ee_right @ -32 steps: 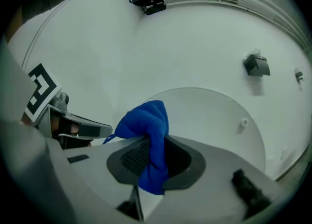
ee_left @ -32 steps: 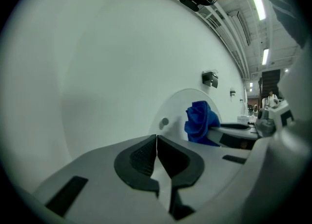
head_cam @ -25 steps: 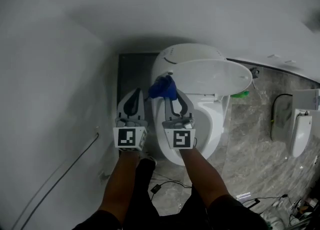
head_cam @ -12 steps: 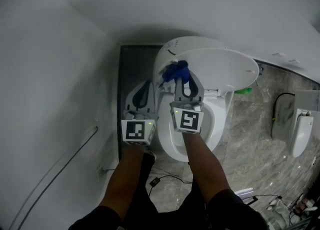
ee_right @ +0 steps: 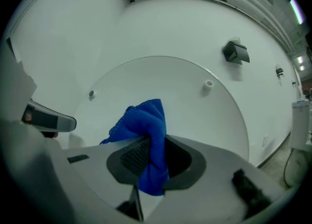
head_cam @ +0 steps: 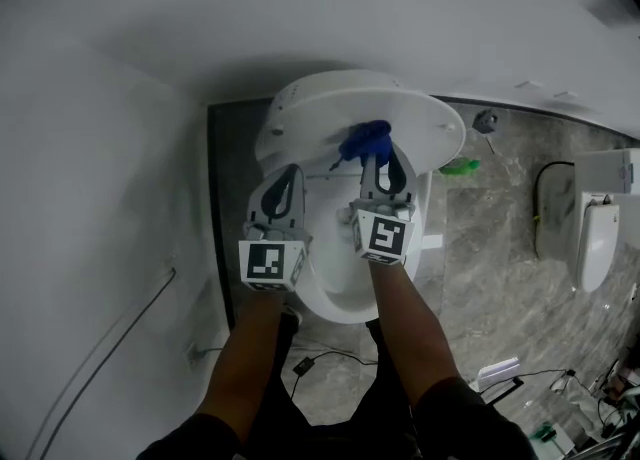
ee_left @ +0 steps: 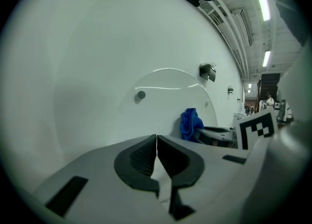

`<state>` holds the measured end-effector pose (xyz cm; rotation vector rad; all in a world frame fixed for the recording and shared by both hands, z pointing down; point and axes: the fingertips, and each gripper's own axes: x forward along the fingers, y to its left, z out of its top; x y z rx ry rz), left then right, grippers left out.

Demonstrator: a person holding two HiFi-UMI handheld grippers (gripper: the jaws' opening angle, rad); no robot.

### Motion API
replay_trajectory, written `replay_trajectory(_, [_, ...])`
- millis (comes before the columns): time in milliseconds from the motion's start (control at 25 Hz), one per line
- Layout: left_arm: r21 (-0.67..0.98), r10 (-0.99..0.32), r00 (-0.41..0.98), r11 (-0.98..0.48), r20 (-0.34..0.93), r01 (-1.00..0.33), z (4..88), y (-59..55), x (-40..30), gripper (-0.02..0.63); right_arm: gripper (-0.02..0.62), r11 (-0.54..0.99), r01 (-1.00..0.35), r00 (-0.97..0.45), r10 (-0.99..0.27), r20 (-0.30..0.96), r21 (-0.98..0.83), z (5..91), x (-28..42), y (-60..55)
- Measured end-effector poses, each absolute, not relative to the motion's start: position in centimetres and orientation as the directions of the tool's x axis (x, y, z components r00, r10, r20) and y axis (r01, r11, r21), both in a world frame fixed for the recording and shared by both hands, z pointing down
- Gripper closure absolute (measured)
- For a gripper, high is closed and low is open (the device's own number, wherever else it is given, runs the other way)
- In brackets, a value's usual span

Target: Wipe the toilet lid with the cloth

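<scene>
The white toilet lid stands raised, its inner face toward me, with two small bumpers on it. A blue cloth is bunched against that face. My right gripper is shut on the blue cloth, which sticks out past the pads toward the toilet lid. My left gripper hangs beside it over the left of the bowl, shut with nothing between its pads. From the left gripper view the cloth shows to the right, in front of the lid.
The toilet bowl and seat lie below both grippers. A white wall runs behind the cistern. A grey floor strip lies left of the toilet, cables by the base, a white fixture at the right.
Both grippers have moved forward over the bowl toward the raised lid. The blue cloth in the right gripper has come up to the lid's inner face.
</scene>
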<state>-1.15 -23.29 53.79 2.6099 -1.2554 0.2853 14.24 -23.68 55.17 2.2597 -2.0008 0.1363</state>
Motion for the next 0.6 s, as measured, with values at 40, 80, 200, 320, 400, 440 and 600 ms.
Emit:
replay_trajectory(40, [0.123,-0.735,0.622,-0.614,0.270,-0.779,53.7,-23.2,-0.3,0.593,0.528,-0.133,-0.990,0.137,-0.979,0.149,0.037,55.2,15.3,-23.4])
replay_trajectory(80, [0.122,-0.730,0.628,-0.621,0.267,-0.774,53.7,-23.0,0.4,0.593,0.528,-0.147,-0.988,0.153,-0.977,0.152,0.045,55.2,16.4,-23.1])
replay_trajectory(200, [0.125,-0.719,0.643,-0.635,0.265,-0.762,53.8,-22.6,2.8,0.594,0.528,-0.187,-0.980,0.195,-0.969,0.152,0.064,55.3,19.6,-22.1])
replay_trajectory(320, [0.133,-0.703,0.659,-0.650,0.268,-0.748,53.9,-21.8,5.4,0.594,0.528,-0.220,-0.972,0.230,-0.962,0.148,0.083,54.8,22.6,-20.8])
replay_trajectory(400, [0.135,-0.691,0.670,-0.662,0.271,-0.737,54.2,-21.2,6.8,0.594,0.526,-0.233,-0.968,0.245,-0.960,0.139,0.095,54.5,24.0,-20.1])
replay_trajectory(440, [0.135,-0.687,0.675,-0.667,0.271,-0.733,54.3,-21.0,7.4,0.594,0.528,-0.237,-0.967,0.249,-0.959,0.138,0.098,54.5,24.5,-19.8])
replay_trajectory(600, [0.135,-0.697,0.671,-0.661,0.252,-0.738,53.9,-20.7,8.4,0.594,0.526,-0.234,-0.965,0.250,-0.958,0.141,0.120,54.7,25.4,-18.5])
